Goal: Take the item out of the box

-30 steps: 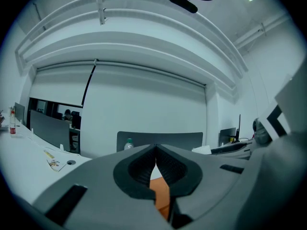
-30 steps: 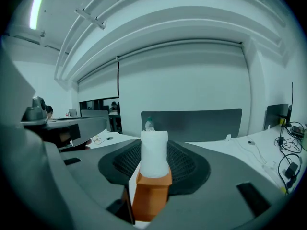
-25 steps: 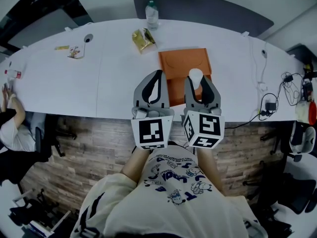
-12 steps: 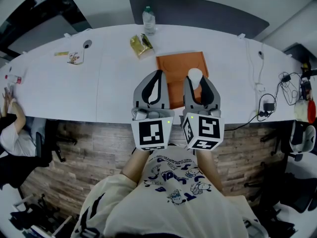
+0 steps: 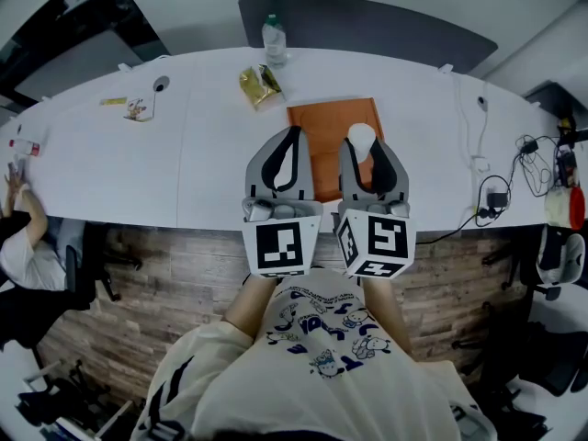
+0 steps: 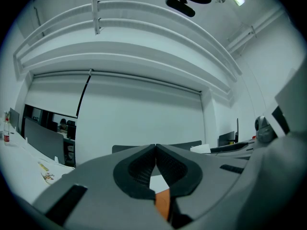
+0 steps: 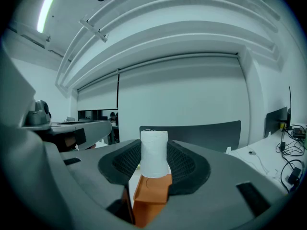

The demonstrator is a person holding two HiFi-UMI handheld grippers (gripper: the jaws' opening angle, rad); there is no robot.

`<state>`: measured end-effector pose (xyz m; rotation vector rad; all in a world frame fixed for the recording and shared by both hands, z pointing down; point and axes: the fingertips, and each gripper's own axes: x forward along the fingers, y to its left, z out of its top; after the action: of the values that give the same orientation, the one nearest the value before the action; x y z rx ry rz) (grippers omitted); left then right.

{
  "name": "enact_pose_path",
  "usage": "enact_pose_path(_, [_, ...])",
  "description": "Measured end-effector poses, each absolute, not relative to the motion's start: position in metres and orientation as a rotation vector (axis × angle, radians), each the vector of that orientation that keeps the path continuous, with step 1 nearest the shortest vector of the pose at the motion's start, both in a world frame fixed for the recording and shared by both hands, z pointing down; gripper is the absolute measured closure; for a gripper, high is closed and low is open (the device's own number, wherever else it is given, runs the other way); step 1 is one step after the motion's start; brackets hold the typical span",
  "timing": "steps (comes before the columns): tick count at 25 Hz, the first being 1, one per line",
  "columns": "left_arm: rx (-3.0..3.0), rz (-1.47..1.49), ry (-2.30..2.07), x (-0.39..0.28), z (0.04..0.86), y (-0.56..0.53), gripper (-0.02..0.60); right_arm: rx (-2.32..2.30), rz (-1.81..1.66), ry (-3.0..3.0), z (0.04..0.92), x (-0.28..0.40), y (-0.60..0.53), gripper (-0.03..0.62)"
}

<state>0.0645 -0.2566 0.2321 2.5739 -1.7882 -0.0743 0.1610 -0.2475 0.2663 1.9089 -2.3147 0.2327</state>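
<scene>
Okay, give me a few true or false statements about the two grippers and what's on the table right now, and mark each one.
1. The right gripper is clamped on a white cylinder. True.
2. The left gripper has its jaws spread wide. False: the jaws meet at the tips with nothing between them.
3. The orange box lies on the white table. True.
4. The water bottle stands inside the orange box. False: it stands at the table's far edge, apart from the box.
</scene>
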Motion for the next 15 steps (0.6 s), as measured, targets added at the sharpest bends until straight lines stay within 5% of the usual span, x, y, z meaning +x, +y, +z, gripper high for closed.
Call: enact_pose_path(15, [2.577,-0.087,-1.812,0.0604,0.2262,-0.2596,0.563,1.913,0.210,-2.340,0.2591,0.1584,-0.2499,0.413])
